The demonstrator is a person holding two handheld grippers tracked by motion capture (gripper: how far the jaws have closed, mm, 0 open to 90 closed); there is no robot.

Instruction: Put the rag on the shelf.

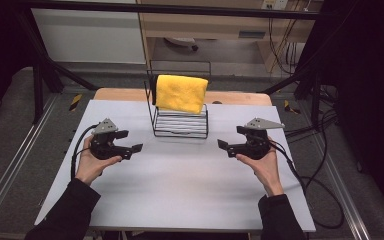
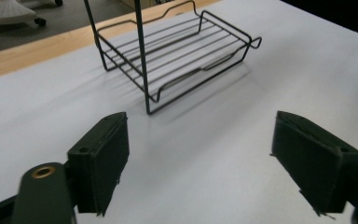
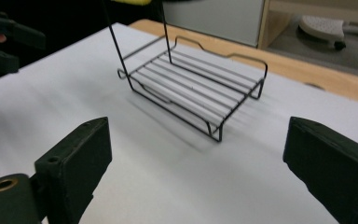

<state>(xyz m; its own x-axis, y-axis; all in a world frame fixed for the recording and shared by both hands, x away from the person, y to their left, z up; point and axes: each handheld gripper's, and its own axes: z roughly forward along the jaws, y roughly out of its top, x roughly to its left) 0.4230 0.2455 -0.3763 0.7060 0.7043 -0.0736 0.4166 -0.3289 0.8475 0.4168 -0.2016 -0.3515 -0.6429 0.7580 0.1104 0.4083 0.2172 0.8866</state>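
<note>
A yellow cloth (image 1: pixel 181 93) hangs folded over the top bar of a black wire rack (image 1: pixel 180 122) at the back middle of the white table (image 1: pixel 180 175). My left gripper (image 1: pixel 131 144) hovers left of the rack, held in a hand, jaws wide apart with nothing between them. My right gripper (image 1: pixel 230 141) hovers right of the rack, also open and empty. In the left gripper view the rack's slatted shelf (image 2: pixel 177 51) lies ahead of the open left gripper (image 2: pixel 200 163). In the right gripper view the rack's shelf (image 3: pixel 196 86) lies beyond the open right gripper (image 3: pixel 196 172), and a yellow edge of the cloth (image 3: pixel 130 2) shows at the top.
A wooden strip (image 1: pixel 230 97) edges the table's far side. Cables (image 1: pixel 320 185) trail off the right of the table. A chair base (image 3: pixel 321 28) stands on the floor beyond. Black frame posts (image 1: pixel 40 75) flank the table.
</note>
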